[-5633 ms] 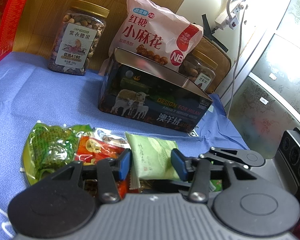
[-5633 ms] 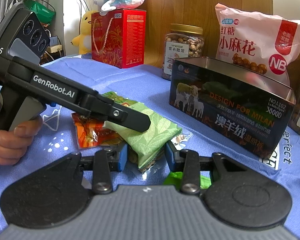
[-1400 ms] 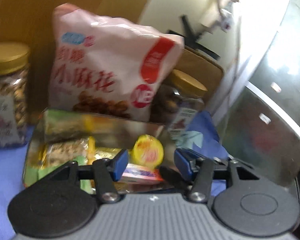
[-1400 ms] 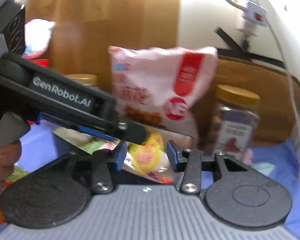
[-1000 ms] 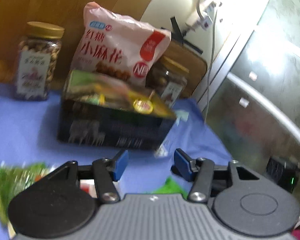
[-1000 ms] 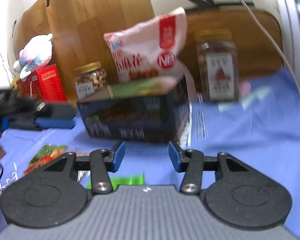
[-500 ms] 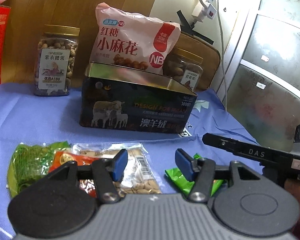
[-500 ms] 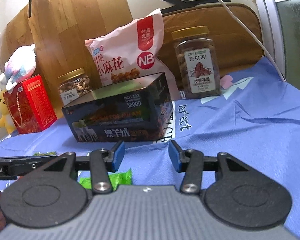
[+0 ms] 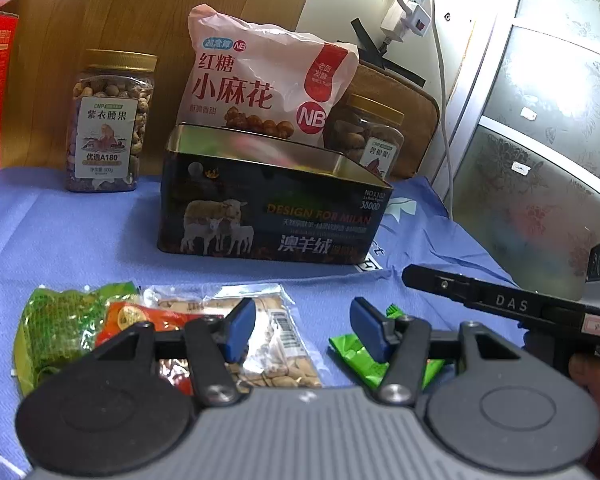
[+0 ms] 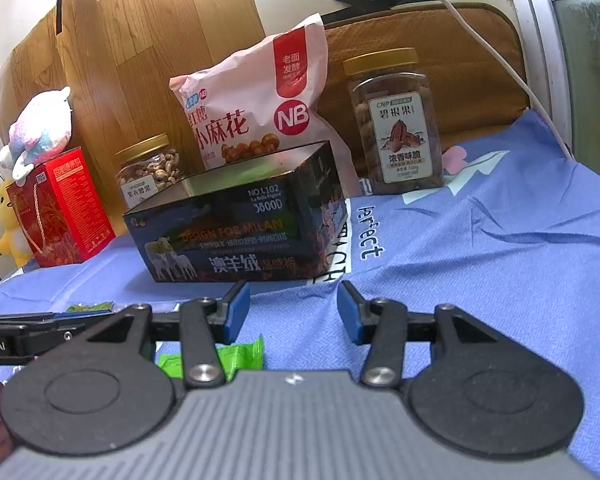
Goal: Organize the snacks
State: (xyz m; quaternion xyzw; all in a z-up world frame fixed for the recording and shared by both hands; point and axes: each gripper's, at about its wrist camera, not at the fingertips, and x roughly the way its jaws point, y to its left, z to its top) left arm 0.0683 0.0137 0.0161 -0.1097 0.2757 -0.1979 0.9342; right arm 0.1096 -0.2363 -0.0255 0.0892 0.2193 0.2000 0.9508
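We had drawn both grippers back from the dark tin box (image 9: 268, 208), which a moment before held them over its open top. The left gripper (image 9: 302, 330) and right gripper (image 10: 292, 312) hung with jaws apart, holding nothing. In front of the tin, on the blue cloth (image 9: 60, 232), lay a clear nut packet (image 9: 276, 344), a green packet (image 9: 360, 360), and others.
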